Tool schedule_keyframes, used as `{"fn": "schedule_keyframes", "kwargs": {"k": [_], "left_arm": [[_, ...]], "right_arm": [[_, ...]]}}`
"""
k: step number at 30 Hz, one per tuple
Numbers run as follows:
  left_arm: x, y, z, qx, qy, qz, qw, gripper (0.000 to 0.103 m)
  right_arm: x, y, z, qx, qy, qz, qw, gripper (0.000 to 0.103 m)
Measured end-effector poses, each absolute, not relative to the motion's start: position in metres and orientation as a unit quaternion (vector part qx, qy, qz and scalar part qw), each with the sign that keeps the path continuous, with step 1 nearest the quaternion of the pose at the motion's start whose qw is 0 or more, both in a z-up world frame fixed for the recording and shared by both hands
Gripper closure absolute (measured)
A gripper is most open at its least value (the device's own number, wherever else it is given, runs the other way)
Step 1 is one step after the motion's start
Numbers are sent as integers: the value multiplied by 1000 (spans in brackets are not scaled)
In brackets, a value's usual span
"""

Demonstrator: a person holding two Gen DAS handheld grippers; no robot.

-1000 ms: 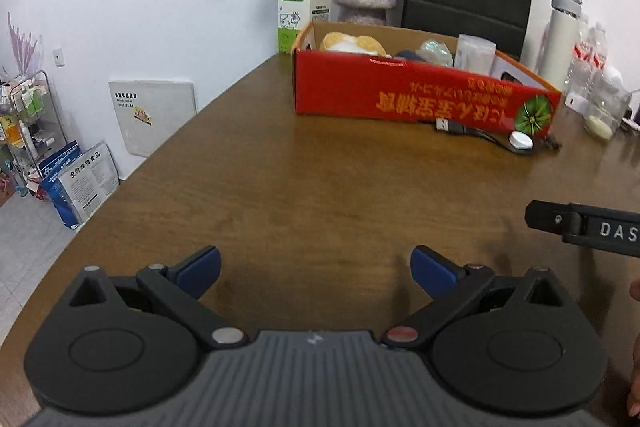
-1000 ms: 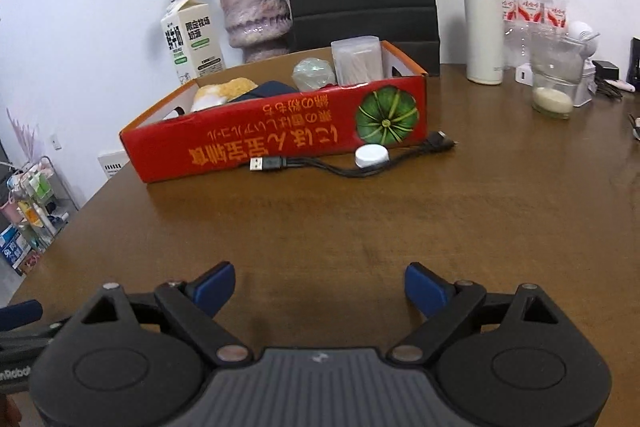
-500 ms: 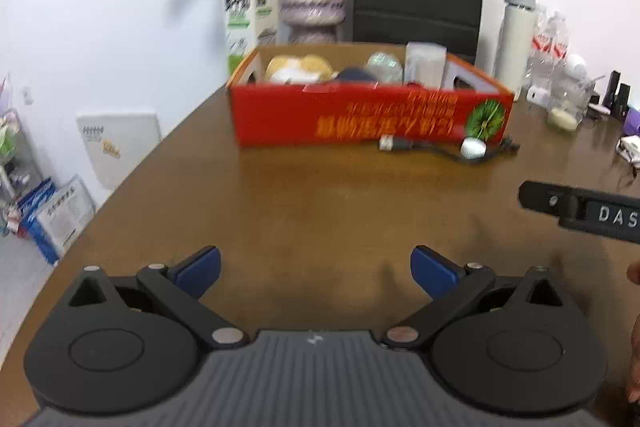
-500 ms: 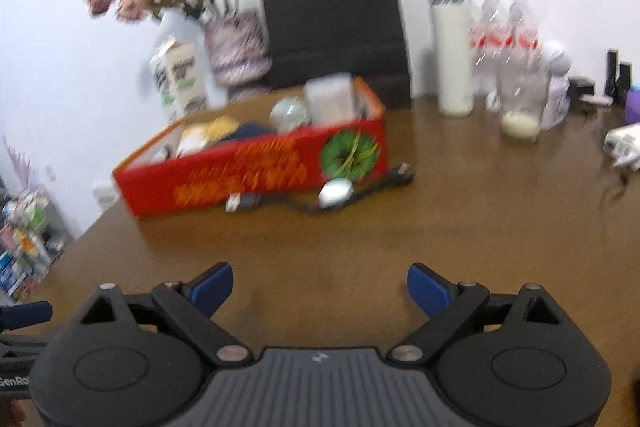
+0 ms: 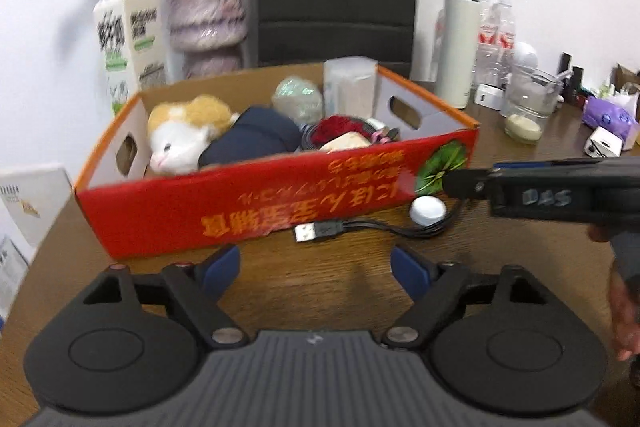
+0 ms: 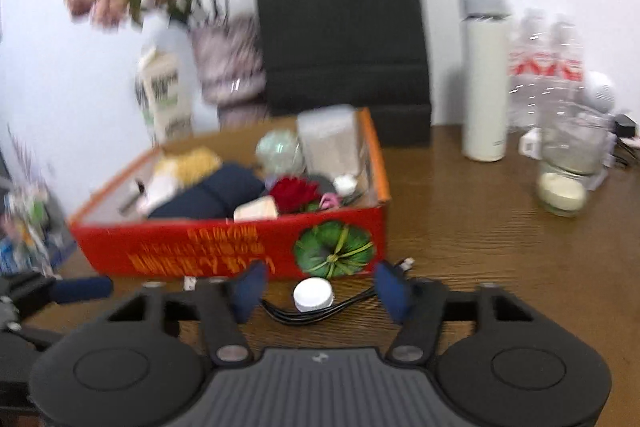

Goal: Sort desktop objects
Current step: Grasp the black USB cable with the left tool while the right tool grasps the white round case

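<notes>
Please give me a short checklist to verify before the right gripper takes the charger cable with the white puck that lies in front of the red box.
1. Right gripper jaws open: ok, blue pads stand wide apart.
2. White puck between the jaws: ok in the right wrist view; how high the jaws are above it, cannot tell.
3. Charger cable free on the table, outside the red box: ok.
4. Left gripper empty and open: ok.
5. Left gripper clear of the right one's path: cannot tell; it is near the cable's USB plug.
6. Picture sharpness: not ok, both views are motion-blurred.
</notes>
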State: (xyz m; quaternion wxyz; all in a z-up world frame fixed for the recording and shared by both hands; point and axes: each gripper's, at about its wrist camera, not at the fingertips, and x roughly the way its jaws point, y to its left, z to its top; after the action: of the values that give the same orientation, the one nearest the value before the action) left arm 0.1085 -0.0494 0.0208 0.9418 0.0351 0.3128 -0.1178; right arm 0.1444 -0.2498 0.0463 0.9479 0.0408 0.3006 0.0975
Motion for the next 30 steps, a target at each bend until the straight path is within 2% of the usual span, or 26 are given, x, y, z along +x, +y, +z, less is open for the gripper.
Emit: {"fn": "schedule_keyframes", "kwargs": {"k": [5,6,7,8,11,13,14,16,17,22,26,27,28,29,30], "left_arm": [[109,-31,11,18,323,-121,938,18],[108,-31,11,19,322,-124,938,18],[109,-32,10,20,321,-126,938,18],[110,-34,10,22,322,-127,938,18],[113,-45,10,27,319,-136,938,24],[114,-56,15,30,312,-150,938,38],[114,-63,17,32,308,-163,937,40],[115,-81,22,40,299,-197,933,53],[115,-91,24,48,292,-217,930,55],[134,-149,18,101,301,-269,909,50],[149,-180,2,139,335,-231,903,51],[148,-180,1,132,340,-220,905,58],[146,-179,2,122,344,-220,904,77],[145,-177,2,115,348,-223,903,90],[142,-177,2,111,350,-222,903,93]], "right_arm": [[163,-223,22,-18,329,90,940,54],[165,-220,18,-27,326,86,941,61],[165,-220,16,-22,325,87,942,73],[165,-222,16,-16,326,83,942,76],[152,-246,33,43,317,81,944,76],[133,-275,54,105,274,89,952,76],[125,-288,62,127,254,83,955,76],[114,-313,70,159,230,66,958,76],[111,-324,69,173,226,54,957,76],[110,-355,50,226,240,4,944,76],[103,-360,53,244,205,1,948,76],[103,-361,54,249,201,2,948,76],[104,-362,54,250,199,4,948,76],[104,-361,55,250,199,4,948,76],[105,-359,55,249,201,6,948,76]]}}
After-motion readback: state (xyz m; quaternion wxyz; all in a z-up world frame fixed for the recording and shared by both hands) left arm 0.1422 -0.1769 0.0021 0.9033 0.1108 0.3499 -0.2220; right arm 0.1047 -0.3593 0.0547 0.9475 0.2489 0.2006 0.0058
